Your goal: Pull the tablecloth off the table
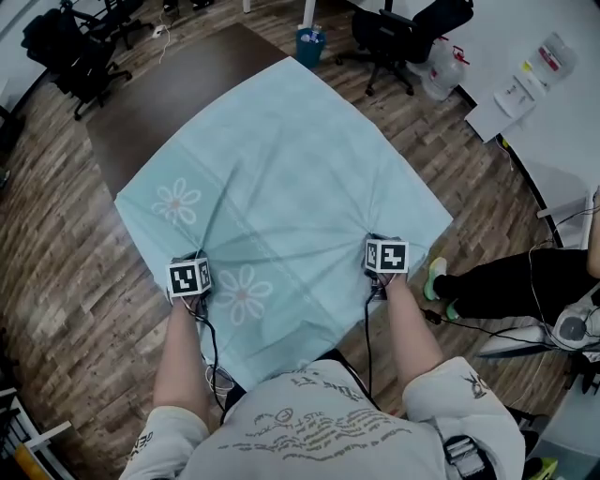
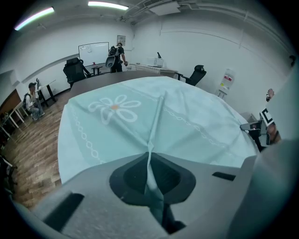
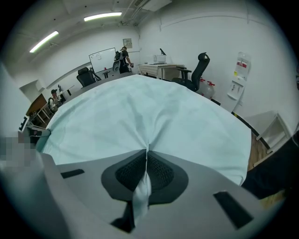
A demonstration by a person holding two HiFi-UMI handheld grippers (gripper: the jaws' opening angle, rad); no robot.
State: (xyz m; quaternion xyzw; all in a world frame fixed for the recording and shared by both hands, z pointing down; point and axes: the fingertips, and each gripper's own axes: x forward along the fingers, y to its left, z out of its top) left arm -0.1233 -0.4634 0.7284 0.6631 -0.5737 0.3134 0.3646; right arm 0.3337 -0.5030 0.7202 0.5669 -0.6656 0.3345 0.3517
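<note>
A pale teal tablecloth [image 1: 281, 178] with white daisy prints covers most of a dark brown table [image 1: 178, 89]. My left gripper [image 1: 192, 262] is shut on a pinched fold of the cloth near its front left edge; the fold runs up between the jaws in the left gripper view [image 2: 150, 158]. Near the front right edge my right gripper [image 1: 380, 246] is shut on another pinch of the tablecloth [image 3: 145, 156]. Creases fan out across the cloth [image 2: 154, 112] from both pinches. The person's forearms reach down to both grippers.
Black office chairs stand at the far left [image 1: 80, 42] and far right [image 1: 398, 28]. A blue bin [image 1: 309, 42] sits beyond the table's far corner. A person's leg with a green shoe [image 1: 439, 279] is at the right. Wood floor surrounds the table.
</note>
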